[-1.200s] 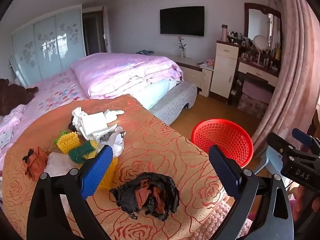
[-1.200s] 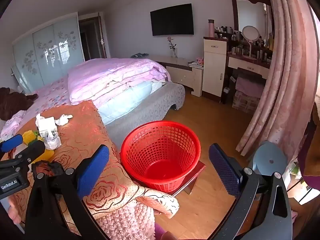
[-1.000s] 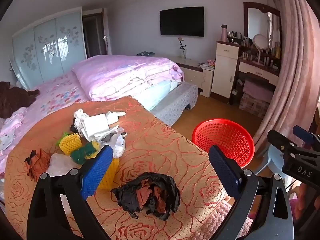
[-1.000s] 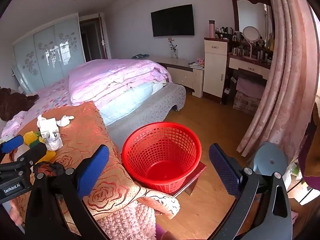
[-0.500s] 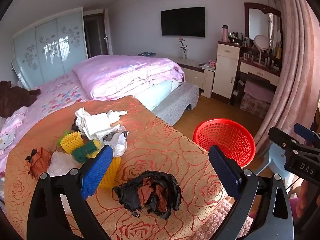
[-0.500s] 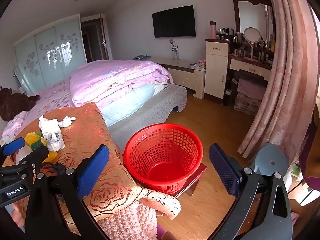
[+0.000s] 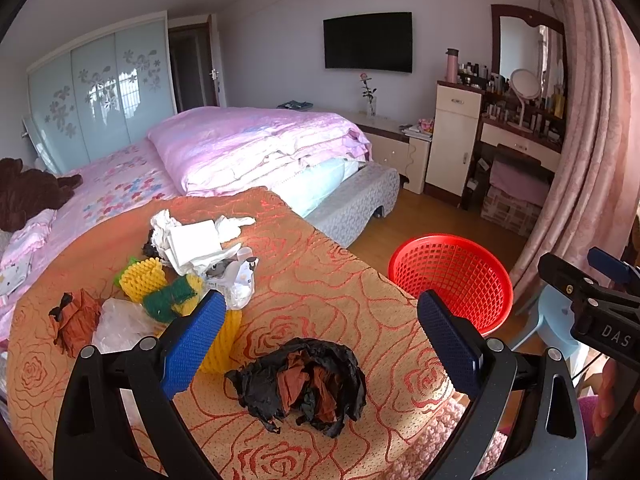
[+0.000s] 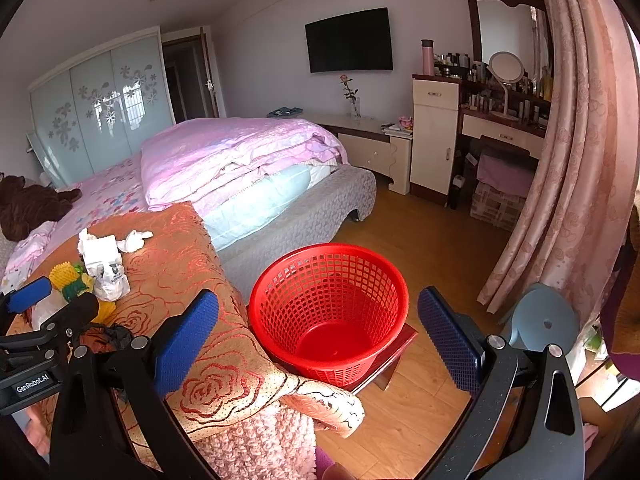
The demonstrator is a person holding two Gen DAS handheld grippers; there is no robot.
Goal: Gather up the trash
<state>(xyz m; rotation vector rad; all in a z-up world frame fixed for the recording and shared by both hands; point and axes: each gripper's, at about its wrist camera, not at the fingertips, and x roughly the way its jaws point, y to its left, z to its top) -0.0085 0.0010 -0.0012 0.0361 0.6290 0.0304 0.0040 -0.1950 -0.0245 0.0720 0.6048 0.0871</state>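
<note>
A crumpled black bag with brown scraps (image 7: 304, 382) lies on the orange rose-patterned cover (image 7: 340, 304), between and just beyond the blue pads of my open left gripper (image 7: 320, 340). Further left lie yellow foam nets (image 7: 142, 278), a green scrap (image 7: 170, 296), white tissues (image 7: 192, 240) and a brown scrap (image 7: 78, 320). The empty red mesh basket (image 8: 330, 312) stands on the floor beside the cover's edge, framed by my open right gripper (image 8: 320, 340). The same basket (image 7: 454, 276) shows right of the cover in the left wrist view.
A bed with a pink quilt (image 8: 236, 156) lies behind. A dresser with mirror (image 8: 504, 120) and pink curtains (image 8: 588, 152) fill the right. A small blue stool (image 8: 540, 320) stands right of the basket. Wood floor (image 8: 432, 248) is open beyond the basket.
Both views have drifted slightly: the trash pile and basket shifted a little rightward in frame. Both grippers stay open and hold nothing.
</note>
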